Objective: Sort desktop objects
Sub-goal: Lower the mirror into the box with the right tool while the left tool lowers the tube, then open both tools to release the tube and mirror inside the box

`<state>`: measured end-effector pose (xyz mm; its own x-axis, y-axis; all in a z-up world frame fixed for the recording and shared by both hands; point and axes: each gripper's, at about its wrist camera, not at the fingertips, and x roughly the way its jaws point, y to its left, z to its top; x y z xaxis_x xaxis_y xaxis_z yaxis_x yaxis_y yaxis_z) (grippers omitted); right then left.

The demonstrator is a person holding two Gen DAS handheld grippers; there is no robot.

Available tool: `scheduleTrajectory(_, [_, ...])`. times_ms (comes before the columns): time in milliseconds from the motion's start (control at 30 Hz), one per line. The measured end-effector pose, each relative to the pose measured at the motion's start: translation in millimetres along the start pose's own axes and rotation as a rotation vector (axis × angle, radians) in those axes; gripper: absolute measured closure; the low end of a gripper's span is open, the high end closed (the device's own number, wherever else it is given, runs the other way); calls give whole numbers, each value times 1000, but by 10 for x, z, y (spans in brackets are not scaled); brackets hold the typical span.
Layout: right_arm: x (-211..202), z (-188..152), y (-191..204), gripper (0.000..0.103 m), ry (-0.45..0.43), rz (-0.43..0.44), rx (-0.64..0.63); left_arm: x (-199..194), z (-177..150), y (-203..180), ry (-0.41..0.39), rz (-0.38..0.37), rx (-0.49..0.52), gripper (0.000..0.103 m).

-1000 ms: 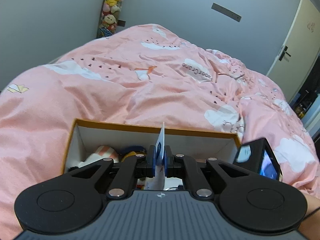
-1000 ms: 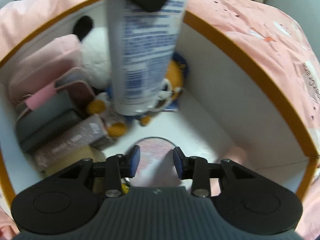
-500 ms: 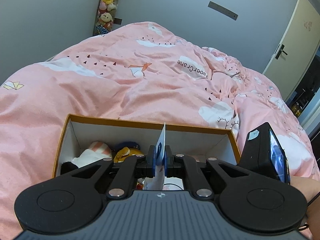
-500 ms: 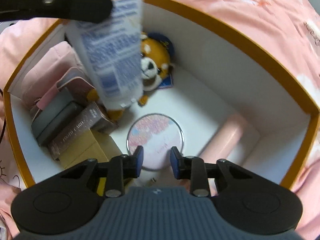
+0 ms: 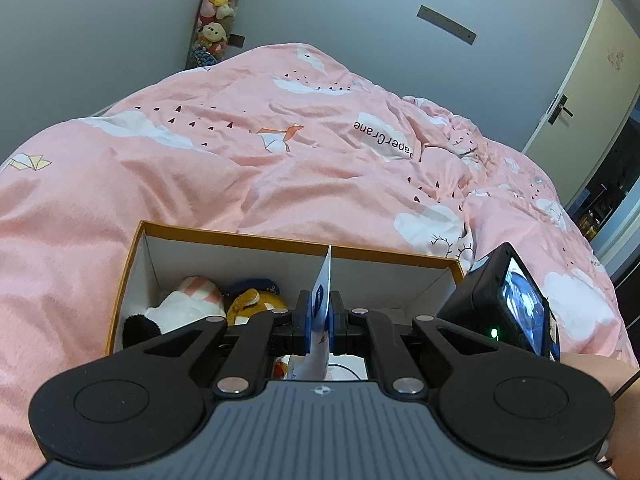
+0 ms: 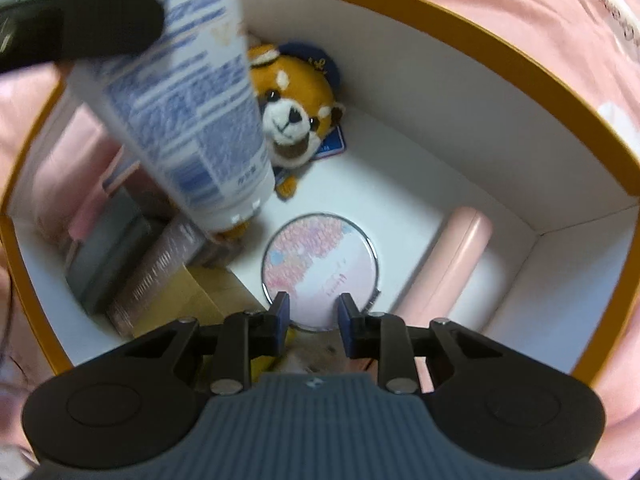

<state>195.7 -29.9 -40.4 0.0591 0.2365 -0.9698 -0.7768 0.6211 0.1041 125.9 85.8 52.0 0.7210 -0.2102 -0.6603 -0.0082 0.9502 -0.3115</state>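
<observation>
Jaws: left gripper (image 5: pixel 320 322) clamping tube (image 6: pixel 188 116), right gripper (image 6: pixel 313 322) narrowly apart, empty, blurred.

Duvet (image 5: pixel 224 184): soft pink printed cloth, creased. Box (image 6: pixel 452 92): matt white card inside, ochre rim. Tube (image 6: pixel 192 112): smooth plastic, slight sheen, blue print. Red panda toy (image 6: pixel 296 108): plush, fuzzy. Round compact (image 6: pixel 320 264): glossy lid, metal rim. Pink case (image 6: pixel 452 264): smooth satin plastic. Both tools: matt black plastic, ribbed grey housing.
</observation>
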Motion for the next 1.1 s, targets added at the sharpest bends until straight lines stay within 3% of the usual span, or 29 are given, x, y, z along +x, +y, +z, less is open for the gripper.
scheduleTrajectory(167, [-4, 17, -104, 81, -42, 62, 95, -10, -4, 35, 0, 4, -10, 95])
scheduleTrajectory(400, [-37, 24, -64, 83, -134, 31, 72, -23, -5, 61, 3, -6, -25, 95])
scheduleTrajectory(467, [-73, 22, -60, 81, -150, -11, 55, -43, -12, 61, 6, -20, -34, 95])
scheduleTrajectory(567, [-309, -38, -126, 81, -206, -41, 51, -41, -41, 38, 13, -41, -47, 95])
scheduleTrajectory(667, [-640, -175, -157, 81, -295, -121, 50, 24, -94, -29, 24, -66, -57, 95])
scheduleTrajectory(733, [-829, -440, -183, 80, -343, -148, 56, 73, -132, -99, 37, -88, -57, 95])
scheduleTrajectory(967, [-931, -931, -179, 80, -422, -147, 145, 263, -307, -418, 63, -44, 35, 95])
scheduleTrajectory(1100, [-1036, -1006, -269, 80, -456, -115, 203, 321, -357, -471, 84, -96, 3, 95])
